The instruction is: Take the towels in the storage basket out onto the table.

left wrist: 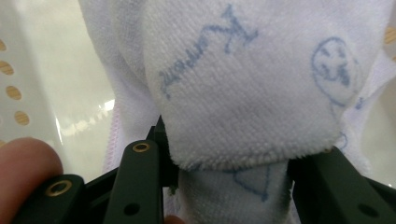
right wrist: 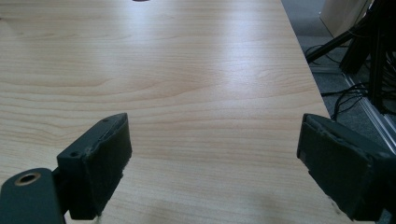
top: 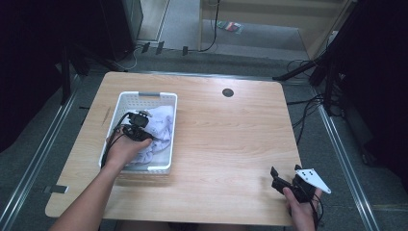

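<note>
The left gripper [top: 140,126] sits down inside the white basket [top: 126,98] at the left of the high view, its jaws clamped on a fold of the white cloth [left wrist: 243,93], which has faint blue drawings on it. The cloth is bunched in the basket, not yet lifted clear. The right gripper [top: 285,174] rests near the table's [top: 231,134] lower right corner, jaws spread wide with only bare wood between them. So the grasp looks made; pulling the cloth out and laying it on the table seems left to do.
</note>
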A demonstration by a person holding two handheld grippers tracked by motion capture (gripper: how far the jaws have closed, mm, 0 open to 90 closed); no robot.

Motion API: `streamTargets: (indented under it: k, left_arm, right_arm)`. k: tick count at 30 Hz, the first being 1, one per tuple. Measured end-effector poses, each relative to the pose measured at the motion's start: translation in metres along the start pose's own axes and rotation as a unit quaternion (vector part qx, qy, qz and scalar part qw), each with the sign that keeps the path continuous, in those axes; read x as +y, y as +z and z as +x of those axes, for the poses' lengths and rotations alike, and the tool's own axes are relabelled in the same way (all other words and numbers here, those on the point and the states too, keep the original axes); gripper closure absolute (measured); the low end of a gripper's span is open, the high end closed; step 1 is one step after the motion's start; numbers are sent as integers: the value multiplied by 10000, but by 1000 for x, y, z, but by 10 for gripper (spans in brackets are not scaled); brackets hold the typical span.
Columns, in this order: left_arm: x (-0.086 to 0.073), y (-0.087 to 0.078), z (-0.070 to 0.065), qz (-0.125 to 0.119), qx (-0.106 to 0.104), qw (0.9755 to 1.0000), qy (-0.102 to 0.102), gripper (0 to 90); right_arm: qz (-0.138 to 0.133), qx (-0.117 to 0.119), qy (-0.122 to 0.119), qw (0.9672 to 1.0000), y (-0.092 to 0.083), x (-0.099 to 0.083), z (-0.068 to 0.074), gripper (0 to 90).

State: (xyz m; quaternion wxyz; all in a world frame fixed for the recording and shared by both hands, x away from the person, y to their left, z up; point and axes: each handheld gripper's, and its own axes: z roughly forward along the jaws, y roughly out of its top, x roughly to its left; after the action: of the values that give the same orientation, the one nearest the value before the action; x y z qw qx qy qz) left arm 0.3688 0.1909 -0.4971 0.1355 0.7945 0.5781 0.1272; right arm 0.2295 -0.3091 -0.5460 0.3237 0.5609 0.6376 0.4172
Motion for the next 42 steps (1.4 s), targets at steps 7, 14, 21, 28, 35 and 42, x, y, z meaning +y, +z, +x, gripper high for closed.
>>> streamTargets:
  k: [7,14,21,28,35,42]
  left_arm:
    - [6,-28,6,-162,-43,9999,-14,589]
    - [12,-59,14,-414,-28,9991,-114,588]
    - [16,-76,18,-520,-2,9985,-151,586]
    - [23,-89,14,-590,-72,9981,-127,585]
    - [35,-100,0,-644,-102,9979,-9,584]
    - [46,-107,-18,-663,-125,9976,125,582]
  right_arm:
    - [-6,5,-16,10000,0,0,0,102]
    - [2,-15,-2,10000,0,0,0,103]
    - [1,-13,0,10000,0,0,0,102]
    - [-2,-13,-1,10000,0,0,0,103]
    - [-4,-8,-2,10000,0,0,0,102]
    - [-15,-5,9,10000,0,0,-1,102]
